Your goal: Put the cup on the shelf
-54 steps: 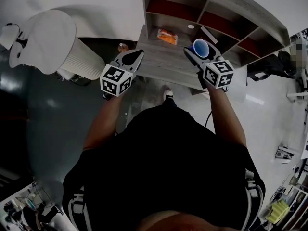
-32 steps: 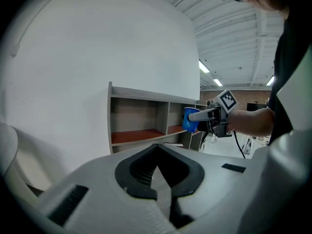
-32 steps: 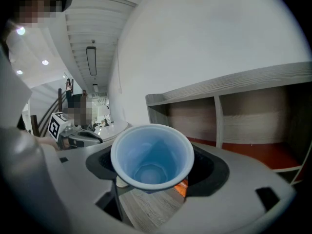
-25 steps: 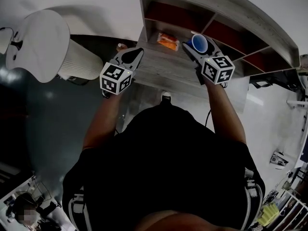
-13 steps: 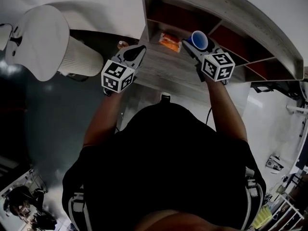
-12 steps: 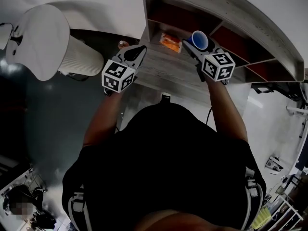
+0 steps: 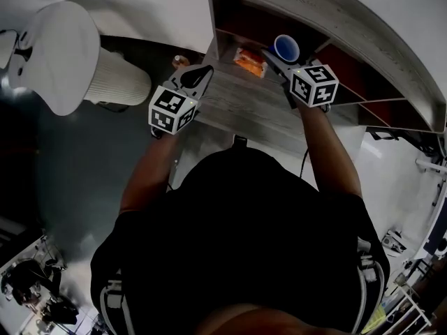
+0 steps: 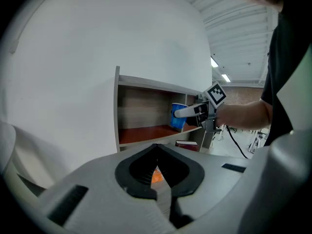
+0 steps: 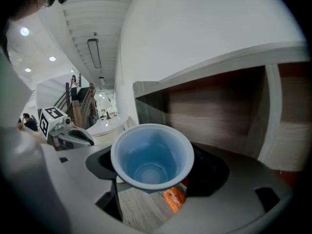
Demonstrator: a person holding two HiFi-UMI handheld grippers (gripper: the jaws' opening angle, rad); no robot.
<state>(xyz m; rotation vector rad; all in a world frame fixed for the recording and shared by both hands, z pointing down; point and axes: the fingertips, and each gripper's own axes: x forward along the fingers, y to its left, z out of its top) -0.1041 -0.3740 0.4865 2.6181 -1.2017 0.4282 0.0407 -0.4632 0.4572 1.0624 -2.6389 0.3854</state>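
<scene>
Right gripper clamps the blue cup by the shelf; left gripper is pressed together.

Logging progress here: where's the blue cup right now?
Head view, upper right: the blue cup is held open-side up in the right gripper at the shelf front, just right of the orange packet.
</scene>
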